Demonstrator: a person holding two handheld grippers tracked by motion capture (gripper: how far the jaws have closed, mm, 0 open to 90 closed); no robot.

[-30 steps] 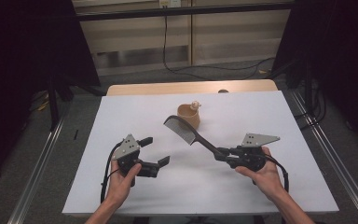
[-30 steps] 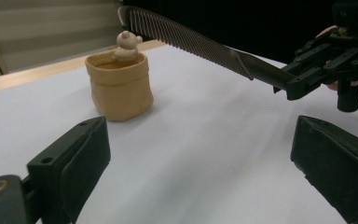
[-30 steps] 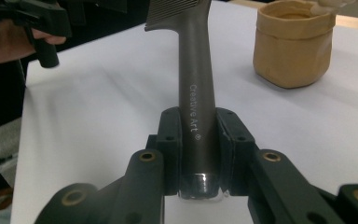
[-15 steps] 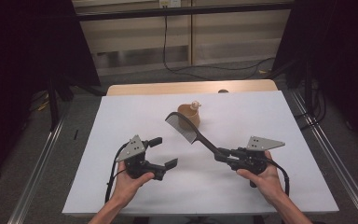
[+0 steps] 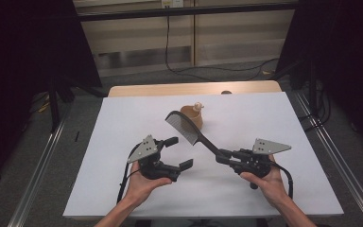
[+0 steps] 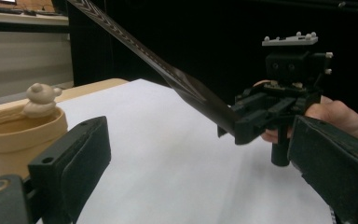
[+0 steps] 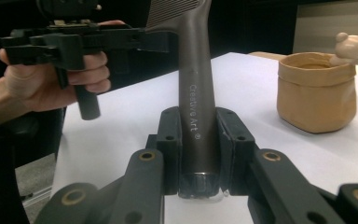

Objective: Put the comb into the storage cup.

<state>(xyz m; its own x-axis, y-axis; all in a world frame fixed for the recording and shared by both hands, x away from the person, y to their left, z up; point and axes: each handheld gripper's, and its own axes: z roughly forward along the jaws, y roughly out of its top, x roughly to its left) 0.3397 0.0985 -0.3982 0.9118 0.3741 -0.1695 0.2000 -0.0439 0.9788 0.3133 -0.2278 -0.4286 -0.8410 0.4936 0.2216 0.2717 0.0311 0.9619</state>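
High view with both gripper views. The right gripper [image 5: 223, 157], held at the near right of the white counter [image 5: 283, 118], is clamped on the handle of a dark comb [image 5: 189, 130]; the right gripper view shows the handle [image 7: 196, 107] pinched upright between the two pads. From that grip the comb slants up and toward the far left, its toothed head raised above the counter just in front of a tan pot [image 5: 192, 117] bearing a small bear figure [image 5: 198, 106]. The left gripper [image 5: 178, 152], at the near left, has its jaws apart with nothing between them; it sits near the comb's head but apart from it. Compared with one second earlier, the left gripper has shifted rightward, toward the comb, while the right gripper and comb remain in place.
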